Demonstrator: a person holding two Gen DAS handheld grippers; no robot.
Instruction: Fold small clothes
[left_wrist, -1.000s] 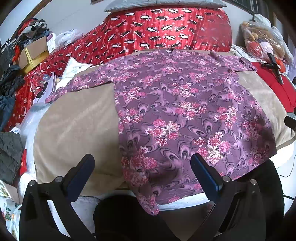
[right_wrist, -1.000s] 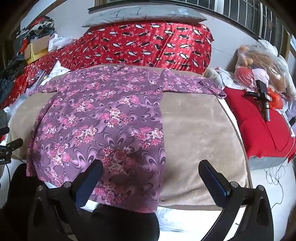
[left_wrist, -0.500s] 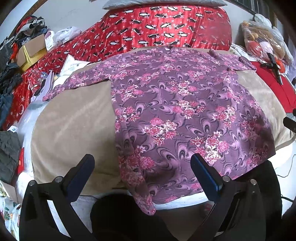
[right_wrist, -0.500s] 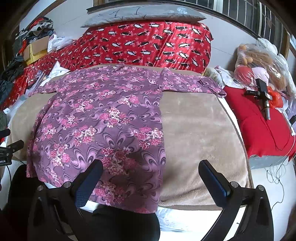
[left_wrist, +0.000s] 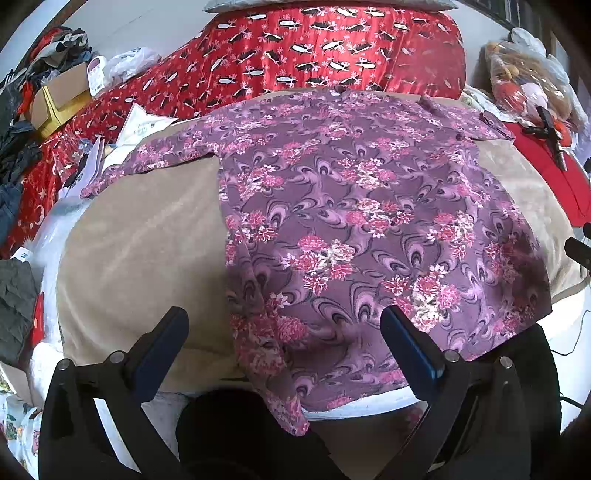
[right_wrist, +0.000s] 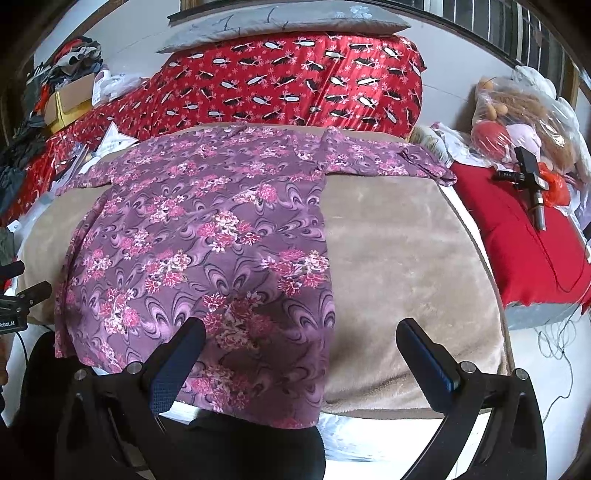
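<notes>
A purple short-sleeved shirt printed with pink flowers and swirls (left_wrist: 354, 229) lies spread flat, collar toward the top of the frame, on a beige plush blanket (left_wrist: 140, 251) that covers a bed. In the left wrist view the shirt fills the centre and right of the frame, one sleeve reaching toward the upper left, and its hem hangs over the near edge of the blanket at the lower centre. In the right wrist view the same shirt (right_wrist: 207, 243) takes the centre and left, with its other sleeve stretching toward the upper right and bare blanket (right_wrist: 406, 266) to its right.

The left gripper (left_wrist: 284, 332) sits at the bottom of its frame with its two blue-padded fingers spread wide and nothing between them, above the hem. The right gripper (right_wrist: 301, 345) is likewise spread wide and empty, above the shirt's lower right corner.

Behind the shirt, across the top of both frames, lies a red satin quilt with black and white motifs (left_wrist: 317, 48). A red cushion (right_wrist: 517, 236) sits at the right, and a clear plastic bag of stuffed toys (right_wrist: 517, 118) rests in the upper right.
</notes>
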